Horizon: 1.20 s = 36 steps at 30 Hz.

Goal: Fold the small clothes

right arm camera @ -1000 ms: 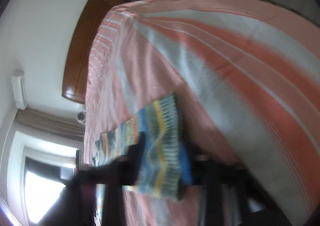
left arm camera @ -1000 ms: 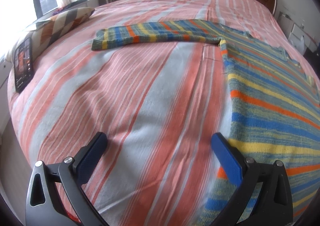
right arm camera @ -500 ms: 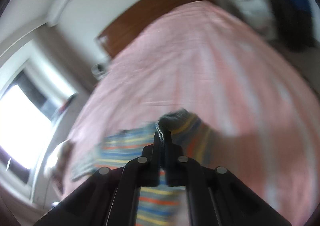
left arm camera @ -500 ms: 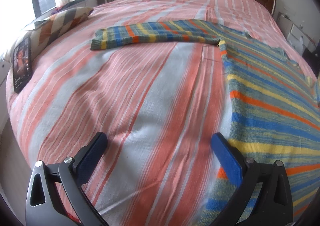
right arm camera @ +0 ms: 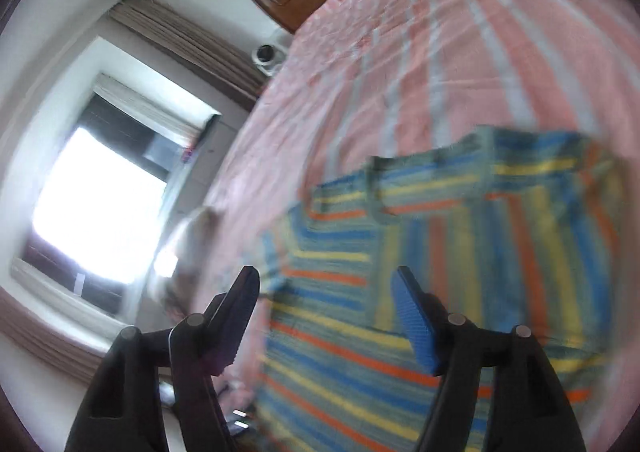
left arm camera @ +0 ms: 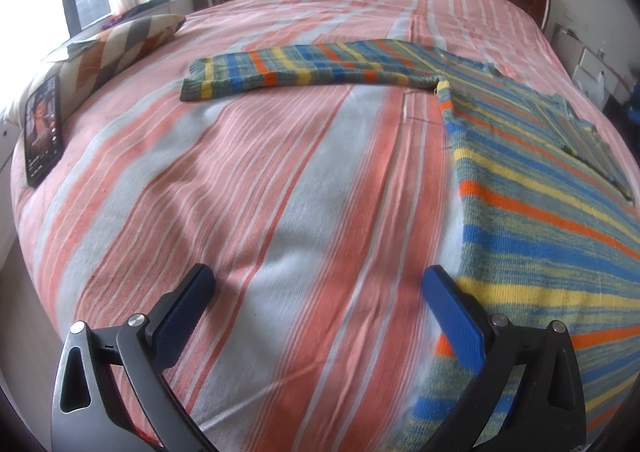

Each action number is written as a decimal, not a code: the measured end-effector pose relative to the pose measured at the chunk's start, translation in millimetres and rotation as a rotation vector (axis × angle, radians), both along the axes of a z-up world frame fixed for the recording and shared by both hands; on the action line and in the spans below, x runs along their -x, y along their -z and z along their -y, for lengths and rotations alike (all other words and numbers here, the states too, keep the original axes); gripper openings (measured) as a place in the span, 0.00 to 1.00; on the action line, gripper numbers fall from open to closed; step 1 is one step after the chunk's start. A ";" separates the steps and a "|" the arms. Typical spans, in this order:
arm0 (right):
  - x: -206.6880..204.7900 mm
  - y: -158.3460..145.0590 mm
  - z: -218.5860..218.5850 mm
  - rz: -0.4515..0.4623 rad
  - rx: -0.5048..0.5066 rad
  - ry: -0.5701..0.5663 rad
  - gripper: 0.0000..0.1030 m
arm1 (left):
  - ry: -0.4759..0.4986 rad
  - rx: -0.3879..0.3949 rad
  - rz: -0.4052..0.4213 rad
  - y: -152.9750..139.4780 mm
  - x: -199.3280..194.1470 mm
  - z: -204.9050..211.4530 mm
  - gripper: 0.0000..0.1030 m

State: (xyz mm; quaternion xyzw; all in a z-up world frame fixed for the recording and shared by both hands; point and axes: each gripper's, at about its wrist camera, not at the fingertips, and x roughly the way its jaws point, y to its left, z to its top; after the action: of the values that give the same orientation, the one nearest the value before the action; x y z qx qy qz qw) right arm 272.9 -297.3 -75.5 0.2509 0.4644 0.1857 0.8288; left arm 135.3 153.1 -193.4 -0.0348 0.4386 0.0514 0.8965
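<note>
The left black plastic hand-held gripper [left arm camera: 318, 292] had blue textured pads and silver screws; the right hand-held gripper [right arm camera: 326, 286] looked alike.

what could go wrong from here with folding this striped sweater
1. The folded sleeve lies loosely across the striped sweater; the right hand-held gripper, its jaws opening with nothing between them, could snag it and undo the fold.
2. The other sleeve is stretched out flat; dragging it could bunch up the bedspread.
3. The phone sits near the bed's edge; tugged fabric might knock it off.
</note>
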 end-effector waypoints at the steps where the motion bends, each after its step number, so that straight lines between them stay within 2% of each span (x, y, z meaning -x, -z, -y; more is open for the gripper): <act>1: 2.2 1.5 4.8 0.005 0.038 0.008 0.67 | 0.000 0.000 0.000 0.0 0.1 0.0 1.00; 5: 48.9 17.2 47.2 0.035 0.296 0.028 0.69 | -0.004 -0.007 0.003 0.0 0.2 1.2 1.00; 7: 77.1 34.4 70.3 0.025 0.419 0.051 0.69 | -0.008 -0.011 0.005 0.3 0.4 2.0 1.00; 10: 107.1 52.0 98.6 0.013 0.491 0.109 0.69 | -0.013 -0.016 0.009 0.8 1.7 3.5 1.00; 11: 120.9 54.8 108.6 0.022 0.510 0.135 0.72 | -0.014 -0.019 0.010 0.9 1.9 3.9 1.00; 15: 162.4 55.3 143.6 0.077 0.573 0.243 0.95 | -0.020 -0.025 0.014 1.5 3.3 5.6 1.00; 17: 175.2 52.7 157.1 0.099 0.591 0.282 1.00 | -0.024 -0.027 0.016 1.7 3.6 6.1 1.00; 21: 191.0 59.7 172.6 0.097 0.639 0.320 1.00 | -0.029 -0.029 0.019 1.8 3.7 6.6 1.00; 26: 190.1 80.7 178.2 0.077 0.644 0.326 1.00 | -0.029 -0.029 0.019 2.1 4.1 6.9 1.00; 30: 193.7 86.2 184.7 0.074 0.625 0.332 1.00 | -0.028 -0.023 0.012 1.7 3.8 6.7 1.00; 36: 194.5 88.6 184.1 0.081 0.638 0.333 1.00 | 0.045 0.100 -0.043 -10.9 12.6 4.9 0.99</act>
State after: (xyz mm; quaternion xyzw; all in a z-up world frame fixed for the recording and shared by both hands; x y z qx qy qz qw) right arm 78.5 -481.4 -164.1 0.0441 0.4185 -0.0963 0.9020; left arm 122.8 148.2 -182.5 -0.0684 0.4607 0.0099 0.8849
